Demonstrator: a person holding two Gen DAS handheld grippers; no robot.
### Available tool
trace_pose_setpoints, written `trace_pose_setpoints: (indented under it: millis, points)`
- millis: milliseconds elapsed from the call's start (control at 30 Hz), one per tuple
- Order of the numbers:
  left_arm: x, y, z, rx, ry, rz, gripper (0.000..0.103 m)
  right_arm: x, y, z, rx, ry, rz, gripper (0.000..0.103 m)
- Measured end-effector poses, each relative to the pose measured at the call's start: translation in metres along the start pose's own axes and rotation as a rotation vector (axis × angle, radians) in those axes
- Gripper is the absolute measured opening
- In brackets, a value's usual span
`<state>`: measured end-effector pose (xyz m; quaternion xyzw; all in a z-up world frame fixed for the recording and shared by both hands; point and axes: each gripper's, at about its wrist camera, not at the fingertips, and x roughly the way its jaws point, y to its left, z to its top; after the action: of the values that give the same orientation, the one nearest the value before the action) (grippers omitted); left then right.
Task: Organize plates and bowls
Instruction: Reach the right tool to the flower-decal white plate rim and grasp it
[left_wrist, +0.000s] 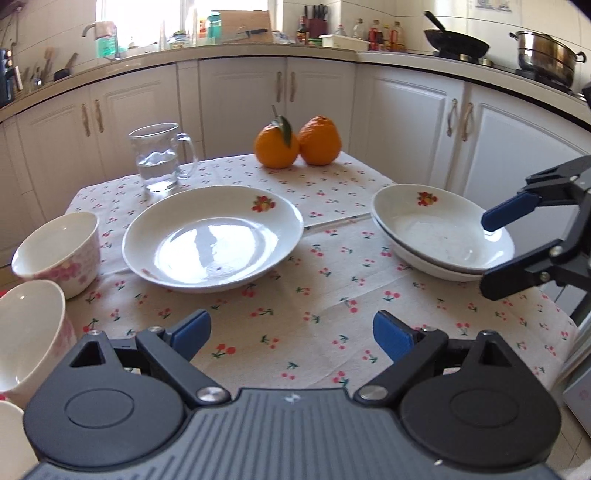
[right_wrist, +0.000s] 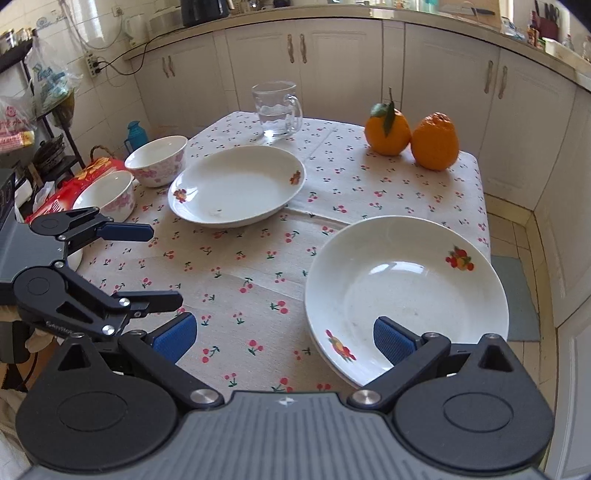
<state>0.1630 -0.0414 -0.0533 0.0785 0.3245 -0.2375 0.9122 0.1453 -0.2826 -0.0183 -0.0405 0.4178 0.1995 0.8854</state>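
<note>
A single white plate (left_wrist: 212, 238) (right_wrist: 238, 184) with fruit prints lies mid-table. A stack of two like plates (left_wrist: 439, 232) (right_wrist: 406, 291) sits at the table's right edge. Two white bowls with pink flowers stand at the left: the far bowl (left_wrist: 61, 253) (right_wrist: 159, 158) and the near bowl (left_wrist: 27, 332) (right_wrist: 107, 197). My left gripper (left_wrist: 291, 334) (right_wrist: 159, 264) is open and empty above the cloth near the front. My right gripper (right_wrist: 284, 338) (left_wrist: 491, 254) is open and empty, its right finger over the stack's near rim.
A glass mug of water (left_wrist: 159, 157) (right_wrist: 277, 107) and two oranges (left_wrist: 297, 142) (right_wrist: 412, 138) stand at the table's far side. The cherry-print tablecloth (left_wrist: 314, 325) covers the table. Cabinets and a loaded countertop ring the room. A red bag (right_wrist: 66, 192) lies left of the table.
</note>
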Motion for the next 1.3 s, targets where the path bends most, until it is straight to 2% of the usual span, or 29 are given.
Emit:
trace_pose_setpoints:
  millis: [133,233,467,800,1067,1300]
  points:
    - [0.014,0.012,-0.004,-0.049,0.033,0.08,0.095,0.01,0.012,0.009,-0.037,0.019,0.017,0.103]
    - [0.024,0.019,-0.005,-0.078,0.052,0.102,0.095,0.02,0.015,0.018,-0.057,0.038,0.029,0.103]
    - [0.043,0.027,-0.004,-0.117,0.083,0.109,0.095,0.043,0.011,0.044,-0.092,0.058,0.074,0.103]
    - [0.057,0.026,0.003,-0.106,0.078,0.144,0.1,0.086,0.0,0.09,-0.109,0.063,0.154,0.103]
    - [0.061,0.031,0.01,-0.151,0.071,0.171,0.1,0.122,0.0,0.129,-0.199,0.096,0.165,0.103]
    - [0.062,0.031,0.017,-0.133,0.038,0.182,0.1,0.159,-0.001,0.157,-0.282,0.151,0.165,0.103]
